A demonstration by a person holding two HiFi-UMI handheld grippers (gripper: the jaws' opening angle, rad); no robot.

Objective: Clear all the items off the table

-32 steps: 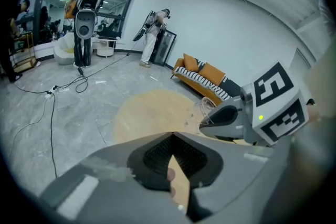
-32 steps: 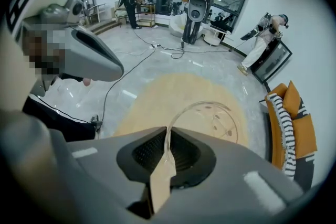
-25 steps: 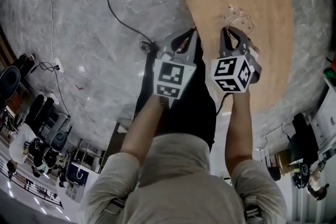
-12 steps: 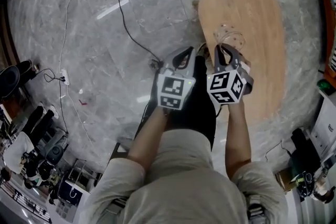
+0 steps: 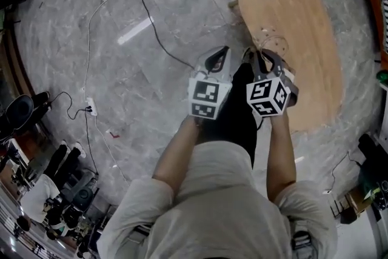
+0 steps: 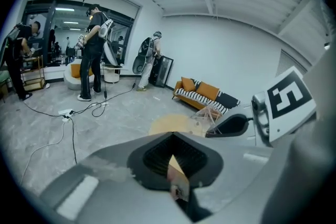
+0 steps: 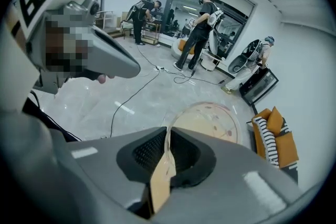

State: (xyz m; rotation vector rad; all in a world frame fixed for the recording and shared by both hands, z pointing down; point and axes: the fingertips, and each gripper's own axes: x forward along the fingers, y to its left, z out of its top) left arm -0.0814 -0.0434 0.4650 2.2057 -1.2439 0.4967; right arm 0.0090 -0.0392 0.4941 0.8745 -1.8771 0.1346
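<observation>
An oval wooden table (image 5: 297, 15) stands on the marble floor at the upper right of the head view, its top bare. My right gripper (image 5: 262, 54) is shut on the rim of a clear plastic dish (image 5: 271, 44), held over the table's near edge. In the right gripper view the dish (image 7: 210, 119) sticks out round and see-through beyond the right gripper (image 7: 168, 132). My left gripper (image 5: 219, 55) hangs beside it to the left, over the floor, jaws together with nothing in them; its own view shows the left gripper (image 6: 173, 138) with table (image 6: 168, 124) and dish (image 6: 211, 112) ahead.
Black and white cables (image 5: 145, 15) and a power strip (image 5: 91, 108) lie on the floor to the left. Chairs and gear crowd the lower left edge. Several people (image 6: 93, 50) stand far off by glass doors, and an orange sofa (image 6: 206, 93) sits behind the table.
In the head view the table has slid up and right and looks smaller, with more floor showing. Both grippers keep the same pose side by side; the dish stays in the right one.
</observation>
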